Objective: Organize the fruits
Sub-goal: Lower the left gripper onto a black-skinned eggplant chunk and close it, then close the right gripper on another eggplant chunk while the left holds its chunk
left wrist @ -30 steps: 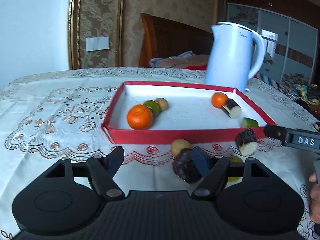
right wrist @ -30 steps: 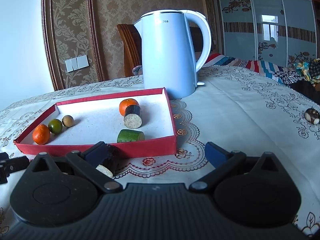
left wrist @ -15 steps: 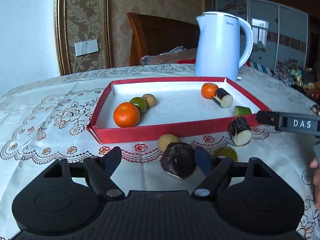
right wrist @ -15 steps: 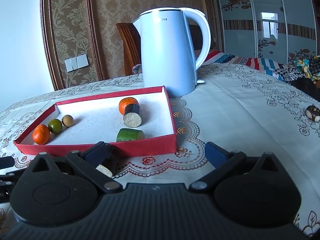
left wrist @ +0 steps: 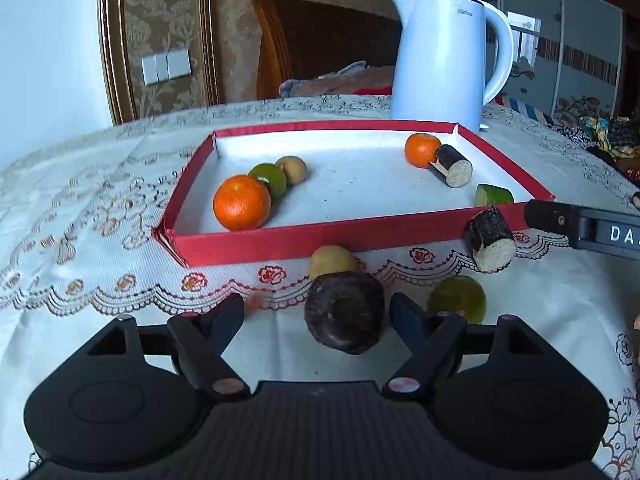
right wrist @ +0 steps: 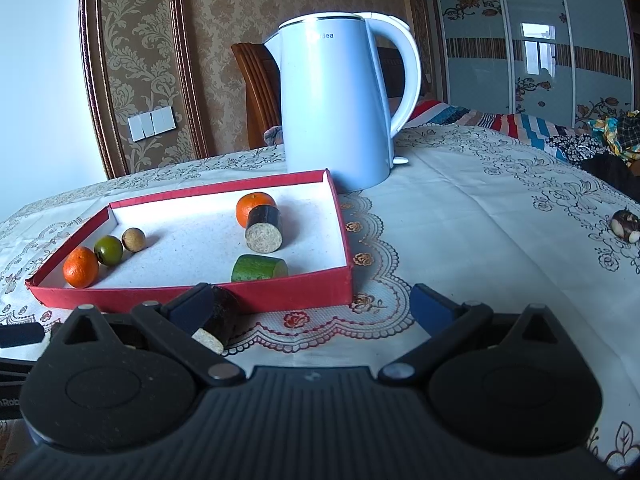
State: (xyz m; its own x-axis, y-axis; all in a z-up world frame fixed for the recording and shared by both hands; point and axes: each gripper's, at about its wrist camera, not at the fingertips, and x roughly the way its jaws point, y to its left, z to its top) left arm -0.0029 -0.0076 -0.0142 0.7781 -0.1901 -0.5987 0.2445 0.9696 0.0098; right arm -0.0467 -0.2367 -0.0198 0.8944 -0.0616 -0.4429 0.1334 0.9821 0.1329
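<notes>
Left to right across the lace tablecloth (left wrist: 80, 280). Red tray (left wrist: 280, 242) holds a large orange (left wrist: 241, 207), a green citrus (left wrist: 269, 176) touching it and a small brown fruit (left wrist: 293, 169) at its left end. At the right end lie a smaller orange (left wrist: 421, 149), a dark sugarcane piece (left wrist: 454, 165) against it and a green cut piece (left wrist: 494, 195).

Left gripper (left wrist: 316, 316): jaws fairly wide, just closed a little; a dark round fruit (left wrist: 345, 316) sits between them, nearer the right finger, pads not pressing.

In front of the tray: yellow fruit (left wrist: 330, 261), green fruit (left wrist: 458, 298), second sugarcane piece (left wrist: 490, 244).

Right gripper (right wrist: 312, 308): jaws wide, that sugarcane piece beside its left finger, nothing gripped. White kettle (right wrist: 336, 104) stands behind the tray.
</notes>
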